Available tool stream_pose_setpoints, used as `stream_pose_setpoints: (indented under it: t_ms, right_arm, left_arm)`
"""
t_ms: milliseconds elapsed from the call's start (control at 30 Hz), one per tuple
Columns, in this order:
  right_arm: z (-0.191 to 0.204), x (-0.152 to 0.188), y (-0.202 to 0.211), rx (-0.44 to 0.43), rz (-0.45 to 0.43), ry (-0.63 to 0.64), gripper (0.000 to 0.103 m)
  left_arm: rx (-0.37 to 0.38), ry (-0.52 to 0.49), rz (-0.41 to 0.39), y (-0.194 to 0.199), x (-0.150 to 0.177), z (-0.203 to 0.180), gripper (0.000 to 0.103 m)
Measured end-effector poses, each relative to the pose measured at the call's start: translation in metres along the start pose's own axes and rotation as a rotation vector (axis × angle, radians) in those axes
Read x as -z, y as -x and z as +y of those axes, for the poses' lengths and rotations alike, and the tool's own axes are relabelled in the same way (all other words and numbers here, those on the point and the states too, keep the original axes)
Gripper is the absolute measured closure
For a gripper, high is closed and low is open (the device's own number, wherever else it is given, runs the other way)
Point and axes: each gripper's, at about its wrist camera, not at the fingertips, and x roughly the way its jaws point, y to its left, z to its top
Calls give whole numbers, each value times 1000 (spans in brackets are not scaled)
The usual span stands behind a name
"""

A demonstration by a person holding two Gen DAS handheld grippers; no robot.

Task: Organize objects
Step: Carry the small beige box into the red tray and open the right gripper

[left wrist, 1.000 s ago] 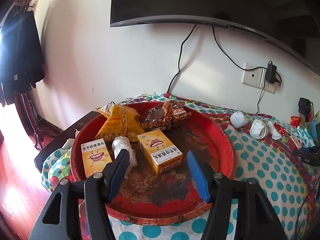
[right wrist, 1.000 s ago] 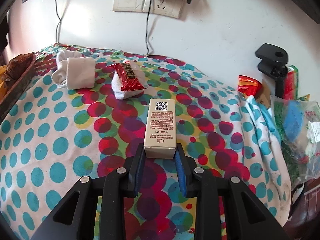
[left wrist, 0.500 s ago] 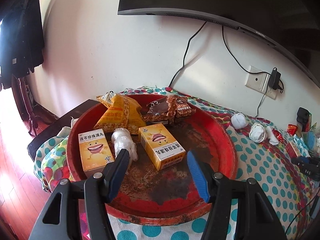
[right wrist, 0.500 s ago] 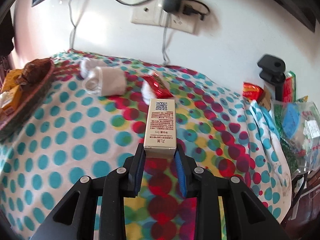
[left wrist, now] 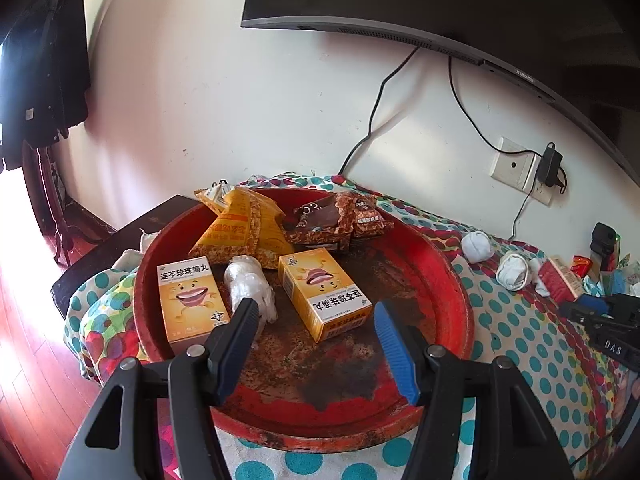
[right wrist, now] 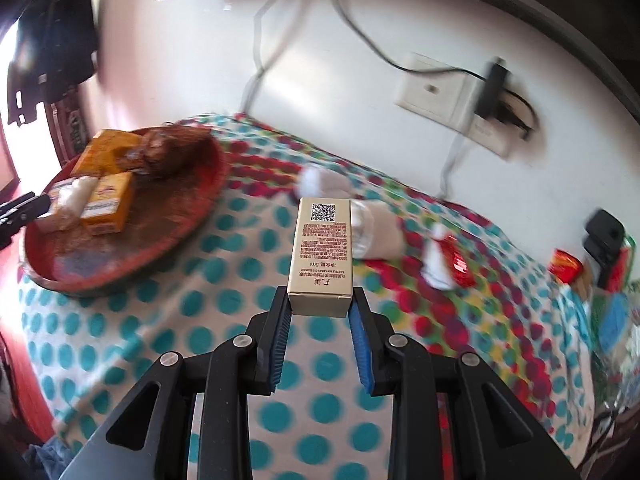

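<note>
My right gripper (right wrist: 320, 300) is shut on a small beige box (right wrist: 323, 252) with a QR code, held in the air above the polka-dot cloth (right wrist: 200, 320). A round red tray (right wrist: 192, 208) lies to its left. In the left wrist view the same red tray (left wrist: 456, 280) holds two orange boxes (left wrist: 188, 300) (left wrist: 324, 292), a clear-wrapped white bundle (left wrist: 250, 284), yellow snack bags (left wrist: 244, 228) and brown snack bags (left wrist: 340, 216). My left gripper (left wrist: 314, 320) hangs open over the tray's near side with nothing between its fingers. The right gripper (left wrist: 600, 312) shows at the far right.
Rolled white socks (left wrist: 476, 246) (left wrist: 514, 270) and a red packet (left wrist: 558, 280) lie on the cloth right of the tray. A wall socket with a charger (left wrist: 520, 168) and cables sit behind, a dark screen (left wrist: 440, 0) above. Clutter (right wrist: 608, 280) crowds the table's right edge.
My right gripper has carried the beige box up and to the left, bringing the red tray into its view. The left gripper has stayed over the tray, only tilting slightly.
</note>
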Motion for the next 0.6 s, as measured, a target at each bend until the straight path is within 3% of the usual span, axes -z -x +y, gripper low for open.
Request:
stream_pose_setpoints:
  t_ms: [300, 600]
  right_arm:
    - [66, -30, -13, -125, -3, 40, 76]
    - [119, -63, -30, -241, 9, 56, 76]
  left_arm:
    - [-12, 48, 2, -2, -3, 13, 41]
    - [-78, 13, -50, 5, -13, 25, 41]
